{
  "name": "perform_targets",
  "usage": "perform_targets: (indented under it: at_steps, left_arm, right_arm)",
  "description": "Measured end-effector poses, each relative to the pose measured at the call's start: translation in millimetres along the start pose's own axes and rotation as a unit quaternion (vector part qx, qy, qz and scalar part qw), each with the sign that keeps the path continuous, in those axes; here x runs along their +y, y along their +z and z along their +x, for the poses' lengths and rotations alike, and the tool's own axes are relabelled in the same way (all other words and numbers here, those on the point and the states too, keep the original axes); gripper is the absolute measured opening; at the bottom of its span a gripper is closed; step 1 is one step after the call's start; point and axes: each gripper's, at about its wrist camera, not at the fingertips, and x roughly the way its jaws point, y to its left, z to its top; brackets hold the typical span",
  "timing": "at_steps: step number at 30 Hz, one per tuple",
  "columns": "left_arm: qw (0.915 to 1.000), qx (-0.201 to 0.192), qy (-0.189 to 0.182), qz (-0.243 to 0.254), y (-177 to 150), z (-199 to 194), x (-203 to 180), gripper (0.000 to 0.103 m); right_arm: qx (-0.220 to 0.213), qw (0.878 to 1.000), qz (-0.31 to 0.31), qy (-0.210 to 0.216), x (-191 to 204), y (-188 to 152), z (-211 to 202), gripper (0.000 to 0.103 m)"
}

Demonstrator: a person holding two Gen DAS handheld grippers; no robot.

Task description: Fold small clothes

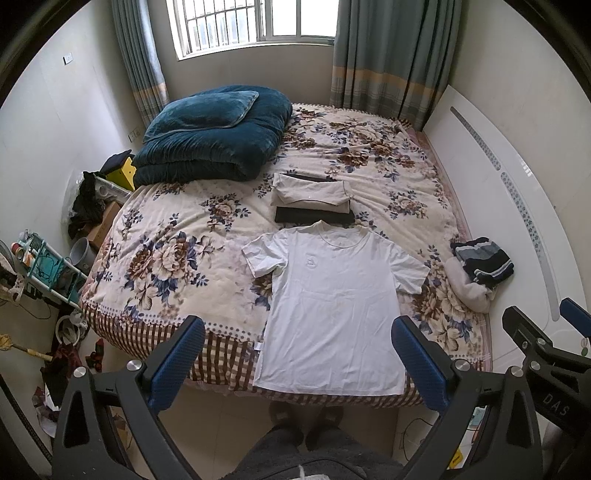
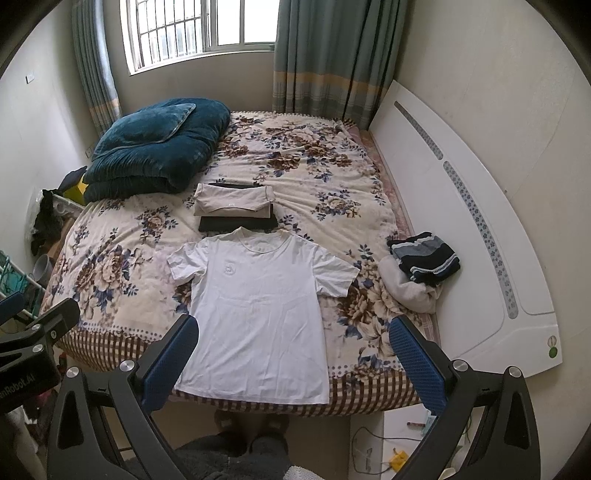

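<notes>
So: white tee (image 1: pixel 332 306) lies flat and face-up on the bed (image 1: pixel 177 258), both sleeves spread, hem at the bed's near edge and hanging slightly over it. Collar points toward the window (image 1: pixel 255 22).

Left tool (image 1: pixel 297 363) — jaws wide open, nothing held, hovering above the tee's hem, not touching it. Right tool (image 2: pixel 295 363) — same: wide open, empty, above the near edge of the bed, with the tee's lower right part between its fingers in that view.

Folded stack (image 1: pixel 312 199) sits just past the tee's collar: beige pieces on top of a dark one, its near edge just beside the collar. Unfolded pile (image 1: pixel 476 269) right of the tee, near the white headboard (image 1: pixel 491 206) — striped dark garment on something white. Teal quilt (image 1: pixel 214 133) with a pillow on top sits on the bed's far left corner, well apart from the tee.
</notes>
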Motion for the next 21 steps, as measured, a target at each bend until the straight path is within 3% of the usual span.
perform_targets:
  at_steps: [21]
  left_arm:
    - [1.0000, -0.003, -0.002, 0.000, 11, -4, -5, 0.103]
  right_arm:
    - [-0.005, 1.000, 0.001, -0.001, 4, 2, 1, 0.103]
